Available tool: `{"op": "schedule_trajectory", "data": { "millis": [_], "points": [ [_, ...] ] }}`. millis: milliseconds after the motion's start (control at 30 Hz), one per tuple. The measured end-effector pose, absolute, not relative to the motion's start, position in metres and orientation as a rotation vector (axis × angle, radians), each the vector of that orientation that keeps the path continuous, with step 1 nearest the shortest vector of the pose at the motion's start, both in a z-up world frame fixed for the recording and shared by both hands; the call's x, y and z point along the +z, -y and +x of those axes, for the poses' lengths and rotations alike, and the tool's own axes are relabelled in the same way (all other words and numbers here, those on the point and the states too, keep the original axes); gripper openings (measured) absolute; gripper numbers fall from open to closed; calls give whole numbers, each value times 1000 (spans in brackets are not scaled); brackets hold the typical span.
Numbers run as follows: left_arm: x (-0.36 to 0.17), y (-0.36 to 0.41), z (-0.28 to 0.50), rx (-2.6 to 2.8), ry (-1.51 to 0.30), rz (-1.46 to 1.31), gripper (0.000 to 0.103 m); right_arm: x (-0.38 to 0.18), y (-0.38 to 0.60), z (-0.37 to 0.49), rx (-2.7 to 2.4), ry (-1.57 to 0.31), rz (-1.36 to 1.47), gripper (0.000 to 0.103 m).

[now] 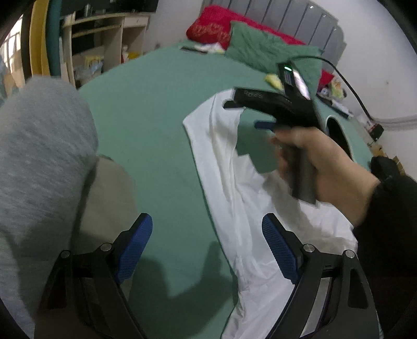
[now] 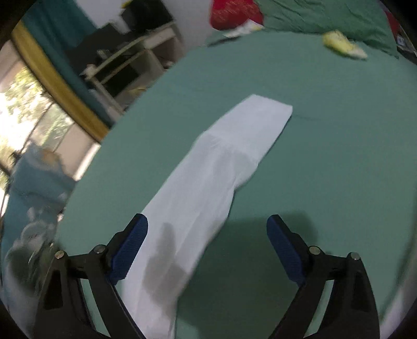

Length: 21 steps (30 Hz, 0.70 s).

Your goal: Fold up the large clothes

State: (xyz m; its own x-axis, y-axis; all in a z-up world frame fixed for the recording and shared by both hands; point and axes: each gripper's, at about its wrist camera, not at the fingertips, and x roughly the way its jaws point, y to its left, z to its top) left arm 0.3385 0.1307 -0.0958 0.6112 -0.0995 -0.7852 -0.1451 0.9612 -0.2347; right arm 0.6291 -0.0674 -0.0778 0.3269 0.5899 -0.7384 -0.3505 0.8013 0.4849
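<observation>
A large white garment [image 1: 229, 182] lies spread on the green bed sheet [image 1: 146, 125]. In the left wrist view my left gripper [image 1: 207, 247] is open and empty, above the sheet at the garment's left edge. The right gripper [image 1: 250, 114] shows there, held in a hand above the garment's far part; its blue pads are blurred. In the right wrist view my right gripper [image 2: 207, 250] is open and empty, above a long white part of the garment [image 2: 208, 187] that runs away from it across the sheet [image 2: 325, 156].
A grey garment [image 1: 39, 161] and a tan cloth [image 1: 109, 198] lie at the left. Green pillow [image 1: 271, 52], red pillow [image 1: 216, 28] and small items [image 1: 273, 79] lie by the grey headboard [image 1: 294, 20]. Wooden shelves [image 1: 104, 44] stand beyond the bed's left side.
</observation>
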Motion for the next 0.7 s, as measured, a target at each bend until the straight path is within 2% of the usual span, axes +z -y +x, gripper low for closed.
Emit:
{"op": "schedule_trajectory", "data": {
  "millis": [67, 100, 133, 167, 300, 567, 700],
  "points": [
    [-102, -133, 343, 21, -944, -325, 89, -81, 60, 642, 596, -1017, 272, 89],
    [-104, -136, 346, 24, -956, -342, 89, -83, 55, 648, 604, -1016, 269, 56],
    [-104, -138, 348, 21, -958, -361, 89, -83, 49, 652, 593, -1005, 220, 19],
    [-103, -140, 348, 21, -952, -369, 89, -87, 45, 657, 601, -1039, 191, 2],
    [-99, -140, 353, 30, -940, -388, 89, -61, 67, 641, 626, -935, 203, 2],
    [-94, -120, 343, -12, -916, -347, 89, 61, 184, 546, 532, -703, 145, 2],
    [-92, -104, 341, -52, -913, -333, 89, 102, 240, 494, 448, -631, 76, 2]
  ]
}}
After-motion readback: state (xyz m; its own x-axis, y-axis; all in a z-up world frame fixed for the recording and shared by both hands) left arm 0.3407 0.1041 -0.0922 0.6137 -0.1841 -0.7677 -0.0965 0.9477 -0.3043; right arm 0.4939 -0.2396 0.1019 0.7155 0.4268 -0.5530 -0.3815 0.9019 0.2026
